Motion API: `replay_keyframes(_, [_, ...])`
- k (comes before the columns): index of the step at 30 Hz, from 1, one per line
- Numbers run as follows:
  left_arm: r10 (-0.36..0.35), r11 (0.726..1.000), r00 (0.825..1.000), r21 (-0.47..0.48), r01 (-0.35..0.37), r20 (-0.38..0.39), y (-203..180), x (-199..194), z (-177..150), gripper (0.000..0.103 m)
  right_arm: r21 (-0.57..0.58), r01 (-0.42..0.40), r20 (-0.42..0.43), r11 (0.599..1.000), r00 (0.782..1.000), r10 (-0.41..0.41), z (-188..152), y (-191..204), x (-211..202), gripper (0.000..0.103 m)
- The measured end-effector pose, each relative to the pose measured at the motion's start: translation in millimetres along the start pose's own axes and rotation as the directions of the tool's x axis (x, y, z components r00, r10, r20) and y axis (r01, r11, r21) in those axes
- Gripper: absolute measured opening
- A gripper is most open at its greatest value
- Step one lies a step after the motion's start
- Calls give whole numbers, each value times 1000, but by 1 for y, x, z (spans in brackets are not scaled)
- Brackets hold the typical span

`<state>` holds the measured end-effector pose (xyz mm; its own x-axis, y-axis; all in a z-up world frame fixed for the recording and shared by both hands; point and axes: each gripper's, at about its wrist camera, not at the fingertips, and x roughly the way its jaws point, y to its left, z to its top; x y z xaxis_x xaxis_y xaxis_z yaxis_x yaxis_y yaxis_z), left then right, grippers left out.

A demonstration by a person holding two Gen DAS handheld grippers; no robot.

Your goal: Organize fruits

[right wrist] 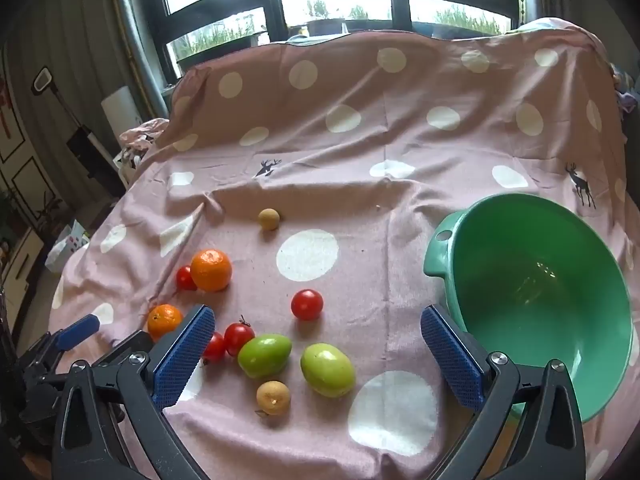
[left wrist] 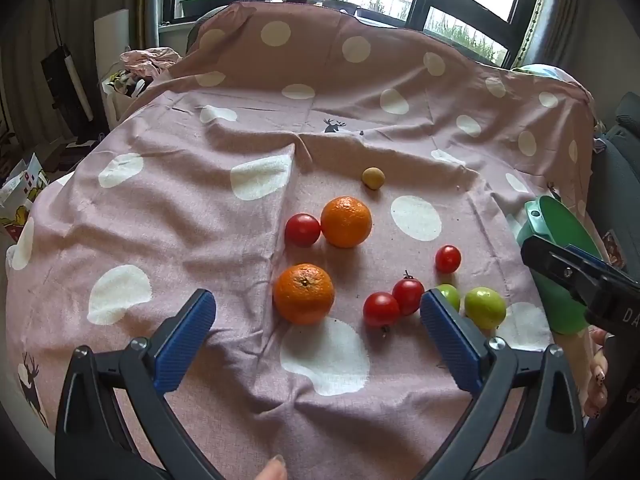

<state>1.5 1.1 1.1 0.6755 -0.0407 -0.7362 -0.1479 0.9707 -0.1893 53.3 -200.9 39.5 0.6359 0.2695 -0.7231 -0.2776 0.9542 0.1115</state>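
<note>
Fruit lies loose on a pink spotted cloth [left wrist: 200,240]. There are two oranges [left wrist: 346,222] [left wrist: 304,294], several red tomatoes [left wrist: 303,230] [right wrist: 307,304], two green fruits [right wrist: 265,355] [right wrist: 328,369] and two small tan fruits [right wrist: 269,219] [right wrist: 273,397]. A green bowl [right wrist: 520,260] stands empty at the right, tipped toward me. My left gripper [left wrist: 318,300] hangs open above the near orange, touching nothing. My right gripper [right wrist: 318,320] is open over the green fruits, its right finger close to the bowl's rim.
The cloth rises over a hump at the back [right wrist: 360,80], below windows. It is creased left of the oranges. Boxes and clutter [left wrist: 24,188] lie on the floor off the table's left edge. A person's fingers [left wrist: 598,372] show at the right.
</note>
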Motion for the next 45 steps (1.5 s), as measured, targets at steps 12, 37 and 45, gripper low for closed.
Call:
replay_keyframes(12, [-29, 1000, 999, 9, 29, 26, -6, -5, -3, 101, 1, -6, 0, 1000, 1000, 6, 2, -4, -2, 103])
replay_keyframes(37, [-122, 993, 993, -4, 122, 4, -9, -7, -4, 78, 21, -15, -4, 1000, 1000, 15, -3, -1, -3, 93])
replay_keyframes(45, [-173, 985, 985, -2, 173, -12, -14, -7, -5, 65, 44, -26, -25, 999, 999, 27, -2, -7, -2, 82])
